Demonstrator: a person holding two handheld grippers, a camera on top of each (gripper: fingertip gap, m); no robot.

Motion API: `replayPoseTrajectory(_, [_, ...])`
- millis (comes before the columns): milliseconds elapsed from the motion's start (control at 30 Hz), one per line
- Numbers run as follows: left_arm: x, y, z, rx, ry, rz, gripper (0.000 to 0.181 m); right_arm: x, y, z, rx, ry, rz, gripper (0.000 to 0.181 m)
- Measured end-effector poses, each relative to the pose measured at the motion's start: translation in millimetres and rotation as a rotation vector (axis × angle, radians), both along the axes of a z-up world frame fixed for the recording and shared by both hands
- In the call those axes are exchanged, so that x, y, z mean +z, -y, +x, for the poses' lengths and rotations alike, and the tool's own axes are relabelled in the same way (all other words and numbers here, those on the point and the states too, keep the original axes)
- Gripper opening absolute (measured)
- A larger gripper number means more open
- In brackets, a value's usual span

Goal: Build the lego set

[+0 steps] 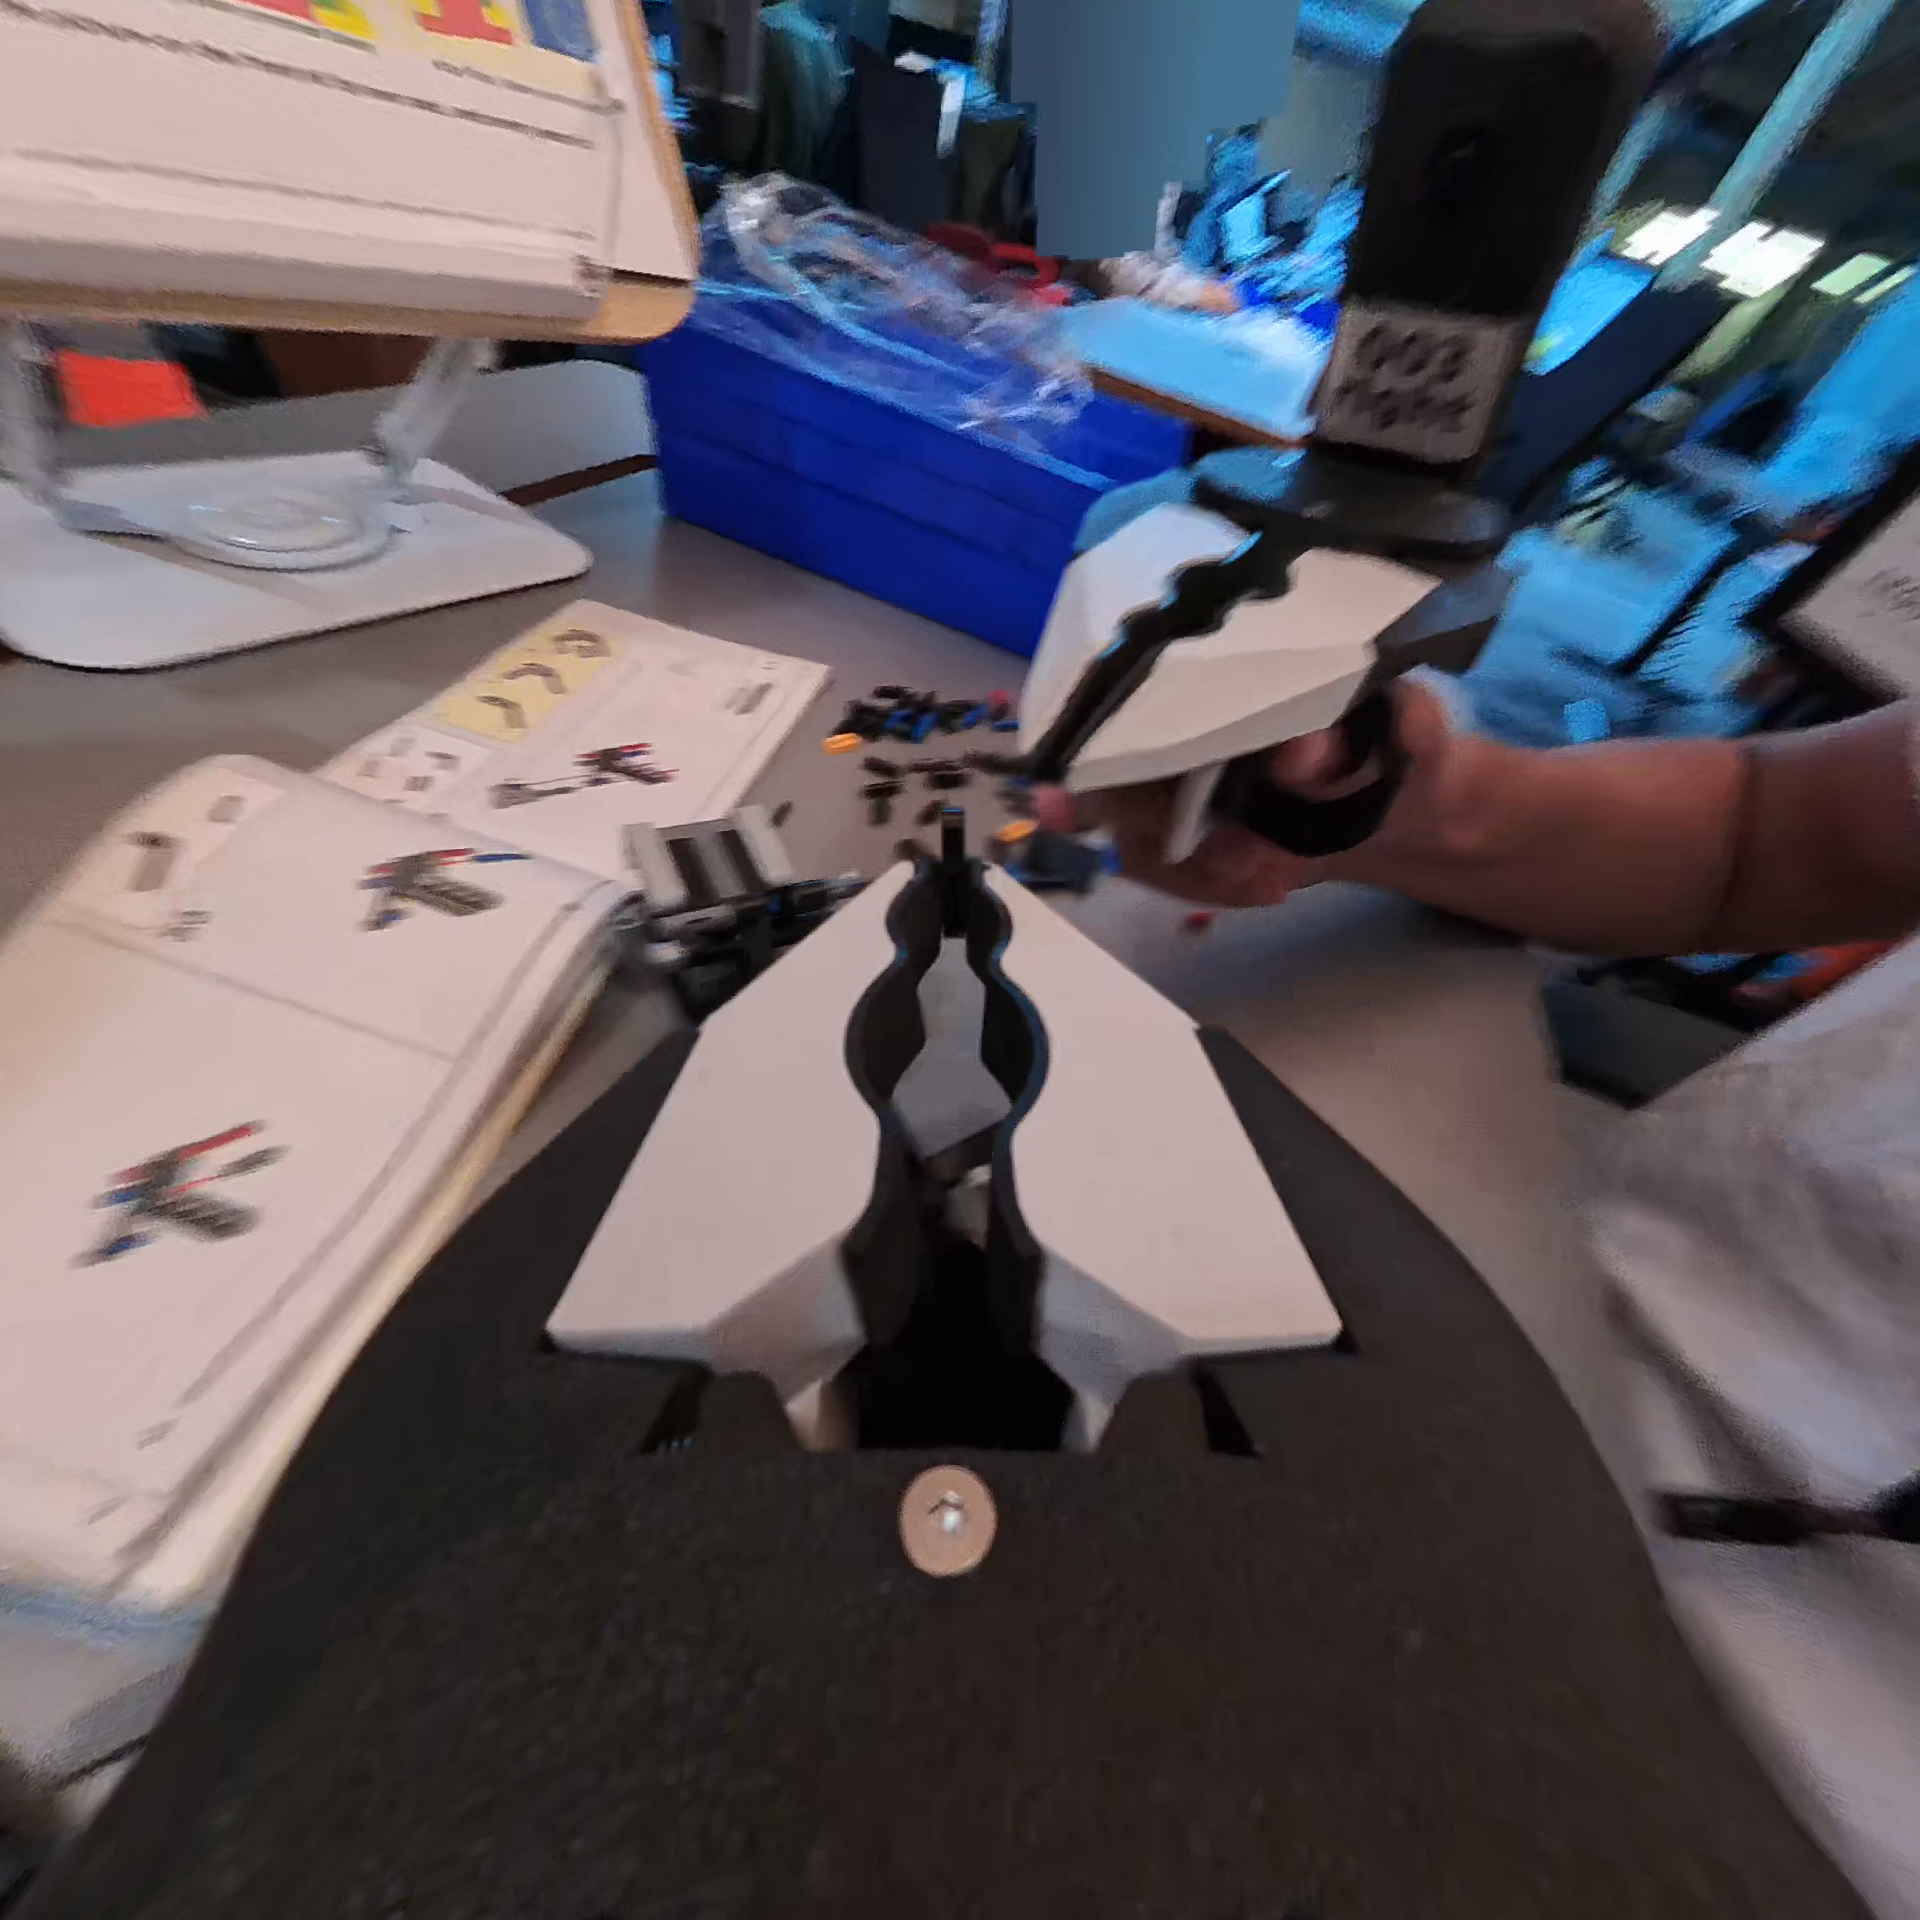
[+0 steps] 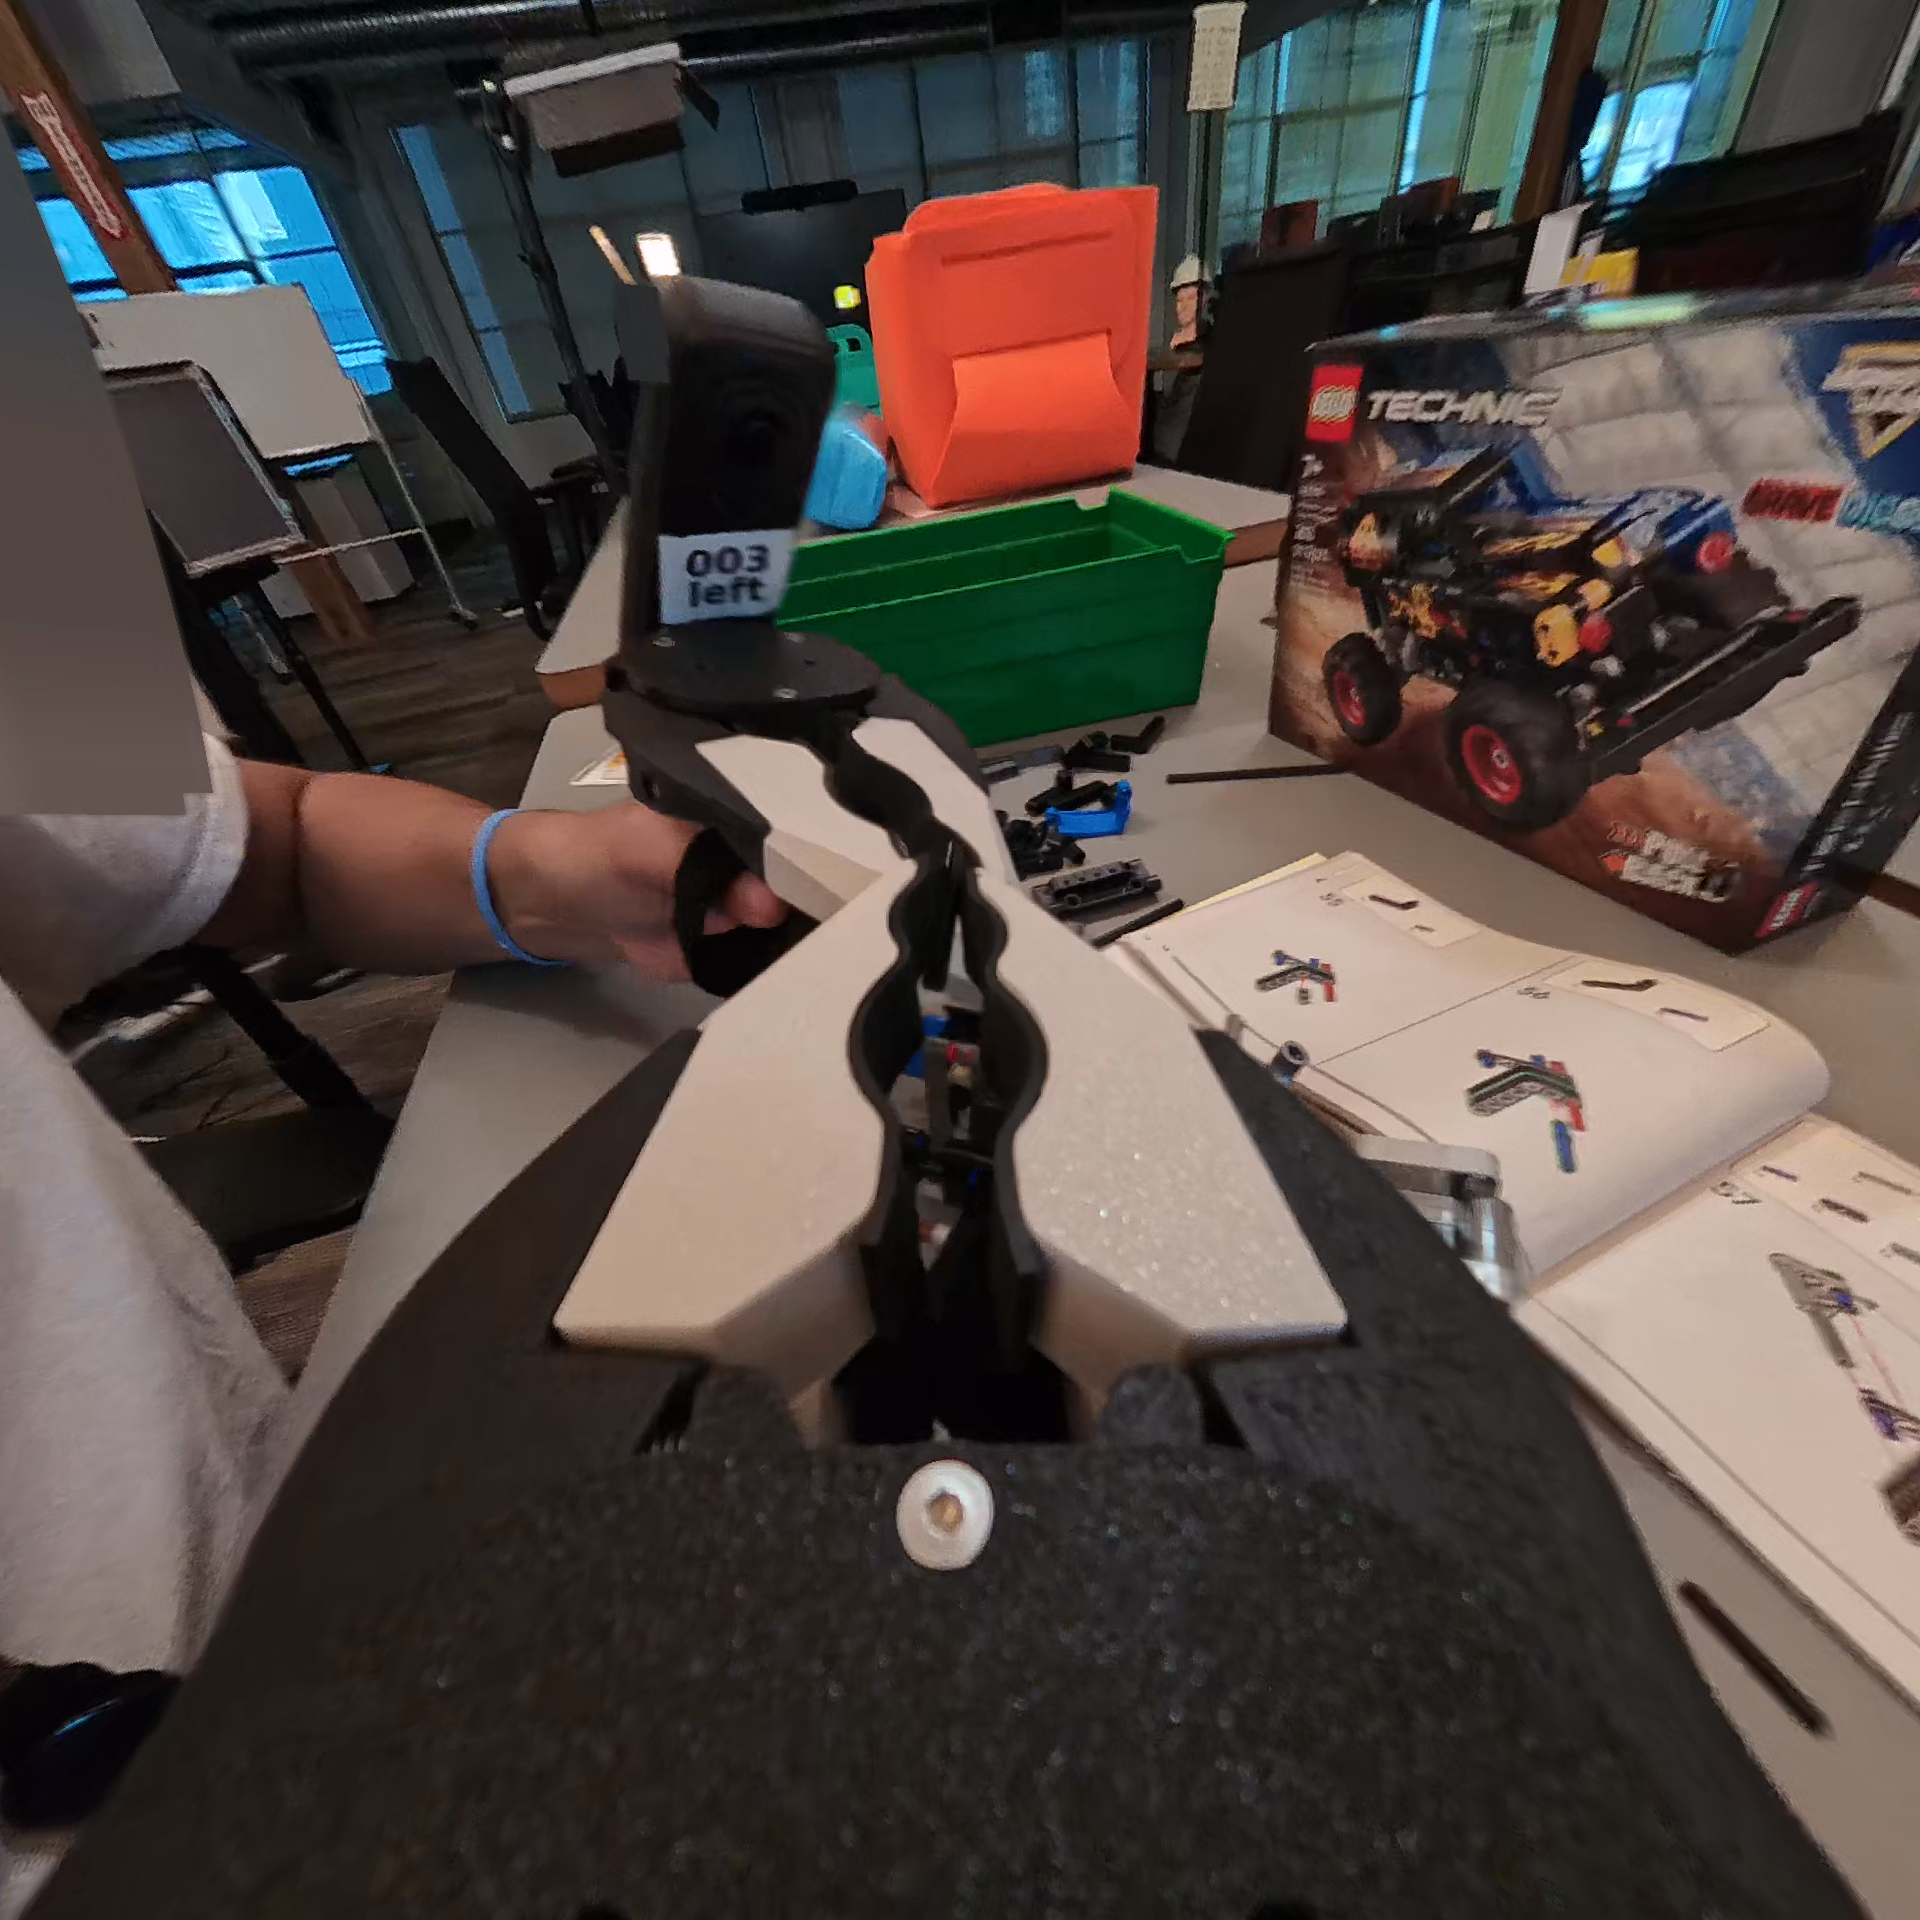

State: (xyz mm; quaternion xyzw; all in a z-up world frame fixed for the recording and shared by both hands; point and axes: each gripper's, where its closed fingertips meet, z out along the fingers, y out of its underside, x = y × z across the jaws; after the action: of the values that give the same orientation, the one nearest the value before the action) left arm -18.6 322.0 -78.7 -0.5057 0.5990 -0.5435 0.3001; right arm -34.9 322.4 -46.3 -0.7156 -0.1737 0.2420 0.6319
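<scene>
Left gripper first: its tips are pressed together on a thin black pin that pokes up out of them. In the right wrist view that same gripper reaches in from the left, its tips meeting the right gripper's just ahead of the camera. The right gripper has its fingers drawn close at the tip; something dark sits right there, but the two sets of tips overlap and I can't say what it is pinching, if anything.

Below the right gripper's fingers, seen through the gap, there's a partly built lego assembly with black, blue and grey bits. From the left wrist view it shows as a grey-and-black block just left of the left tips.

Beyond both tips, a scatter of loose black and blue pieces on the grey table. Right of the right gripper lies the open instruction booklet, and past that stands the lego box. Farther back, a green bin. Ahead of the left gripper, a blue bin.
</scene>
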Motion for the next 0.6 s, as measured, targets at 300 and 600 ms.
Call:
replayPoseTrajectory(300, [-20.6, 12.5, 4.2, 0.051, 0.029, 0.538, 0.002, -9.6, -7.5, 4.2, -0.009, -0.124, -0.096, 0.002])
replayPoseTrajectory(600, [-16.0, 10.9, 3.4, 0.114, 0.097, 0.764, 0.002, -18.8, -6.0, -11.7, 0.037, -0.141, -0.117, 0.002])
